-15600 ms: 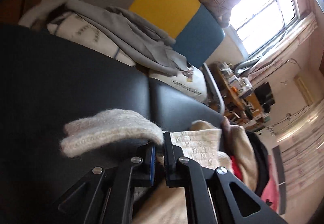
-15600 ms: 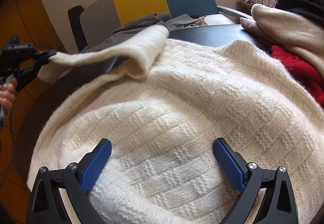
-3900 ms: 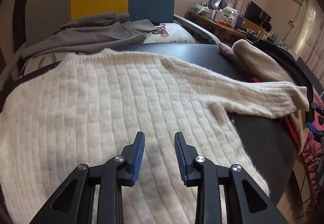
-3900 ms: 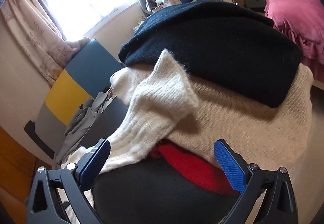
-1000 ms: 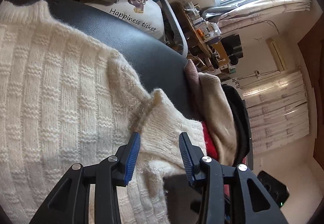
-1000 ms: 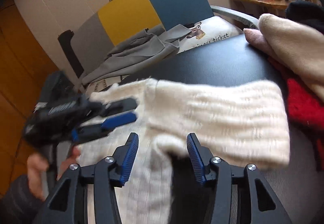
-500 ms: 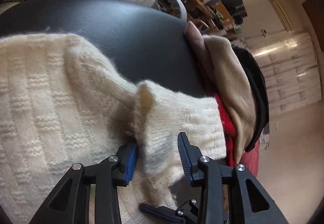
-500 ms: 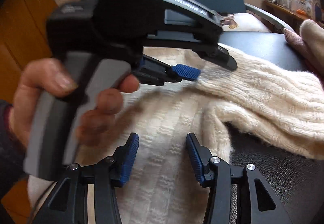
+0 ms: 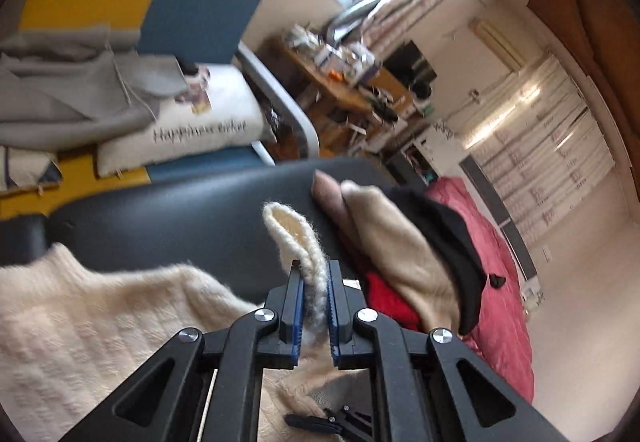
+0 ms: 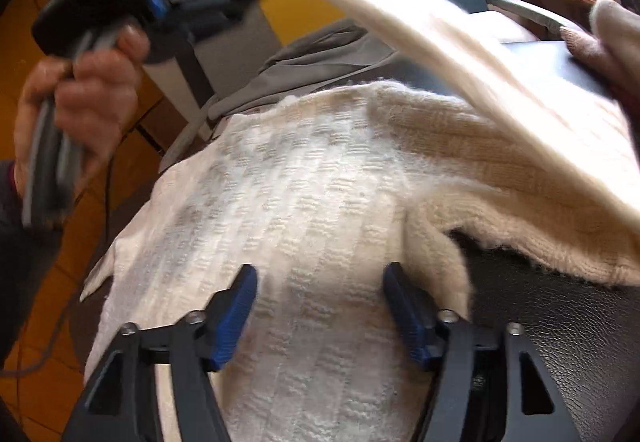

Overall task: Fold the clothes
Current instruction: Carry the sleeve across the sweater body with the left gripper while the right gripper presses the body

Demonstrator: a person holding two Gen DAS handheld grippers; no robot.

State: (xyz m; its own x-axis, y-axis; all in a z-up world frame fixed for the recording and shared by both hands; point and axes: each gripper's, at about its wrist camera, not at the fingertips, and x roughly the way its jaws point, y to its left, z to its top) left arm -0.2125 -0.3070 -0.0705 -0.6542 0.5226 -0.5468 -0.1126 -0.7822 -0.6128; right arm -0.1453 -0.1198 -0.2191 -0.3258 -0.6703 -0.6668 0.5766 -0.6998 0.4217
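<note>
Closing on the cream sleeve (image 9: 298, 242) — left gripper (image 9: 311, 294), right gripper (image 10: 320, 306) opening.

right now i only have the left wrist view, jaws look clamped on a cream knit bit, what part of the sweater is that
Observer: It is the sleeve, lifted off the sweater body by the left gripper, whose jaws are closing on it.
Operator: where's the right gripper
Observer: The right gripper sits over the sweater body near the armpit, jaws opening, pads not pressing the knit.
Operator: is the body flat
Observer: Mostly flat on the black table, with its far edge lying next to a grey garment.
</note>
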